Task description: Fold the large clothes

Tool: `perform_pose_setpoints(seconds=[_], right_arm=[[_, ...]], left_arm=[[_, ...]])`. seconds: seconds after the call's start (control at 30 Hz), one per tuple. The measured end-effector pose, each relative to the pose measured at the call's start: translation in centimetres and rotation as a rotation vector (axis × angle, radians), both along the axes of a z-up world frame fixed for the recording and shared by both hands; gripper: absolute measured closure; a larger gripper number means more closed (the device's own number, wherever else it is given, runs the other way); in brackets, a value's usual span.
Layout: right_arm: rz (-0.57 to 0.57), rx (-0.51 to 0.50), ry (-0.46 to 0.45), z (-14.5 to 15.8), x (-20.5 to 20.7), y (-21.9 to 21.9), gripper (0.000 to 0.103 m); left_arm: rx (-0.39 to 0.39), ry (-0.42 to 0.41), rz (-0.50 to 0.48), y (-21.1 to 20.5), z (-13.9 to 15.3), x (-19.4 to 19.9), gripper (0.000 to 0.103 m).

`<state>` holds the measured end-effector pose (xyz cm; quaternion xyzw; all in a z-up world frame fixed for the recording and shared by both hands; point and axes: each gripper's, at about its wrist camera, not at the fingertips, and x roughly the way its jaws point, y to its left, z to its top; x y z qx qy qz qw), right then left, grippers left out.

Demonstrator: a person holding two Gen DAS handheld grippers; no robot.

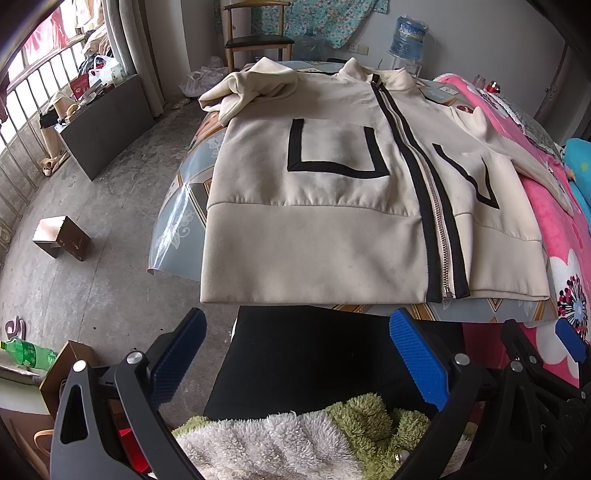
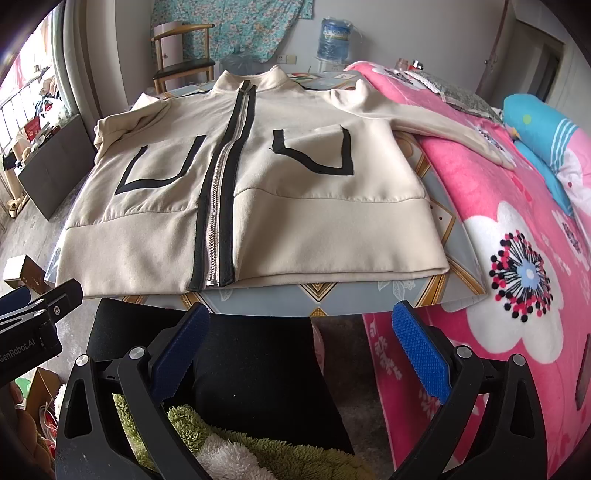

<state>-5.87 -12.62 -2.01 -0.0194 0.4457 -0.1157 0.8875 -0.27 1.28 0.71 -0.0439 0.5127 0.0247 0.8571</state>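
Both grippers hung apart, empty, short of the cream zip-front jacket (image 1: pixel 317 206).
Left gripper (image 1: pixel 295 365) and right gripper (image 2: pixel 299 354) should each pinch a hem corner squarely, then lift evenly off the tabletop (image 2: pixel 436 236).

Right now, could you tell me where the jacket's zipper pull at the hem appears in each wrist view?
Left wrist view: the zipper pull lies right of centre, at the jacket hem, above the right blue fingertip.
Right wrist view: the zipper pull lies left of centre, above the left blue fingertip.
Shared landmark: the blue water bottle by the far wall.
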Motion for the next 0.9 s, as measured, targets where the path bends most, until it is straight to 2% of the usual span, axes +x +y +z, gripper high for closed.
perform_pose_setpoints(seconds=[0.9], right_arm=[[0.006, -0.006, -0.005, 0.39, 0.03, 0.35, 0.007]], left_arm=[[0.002, -0.005, 0.002, 0.12, 0.14, 0.04, 0.005]])
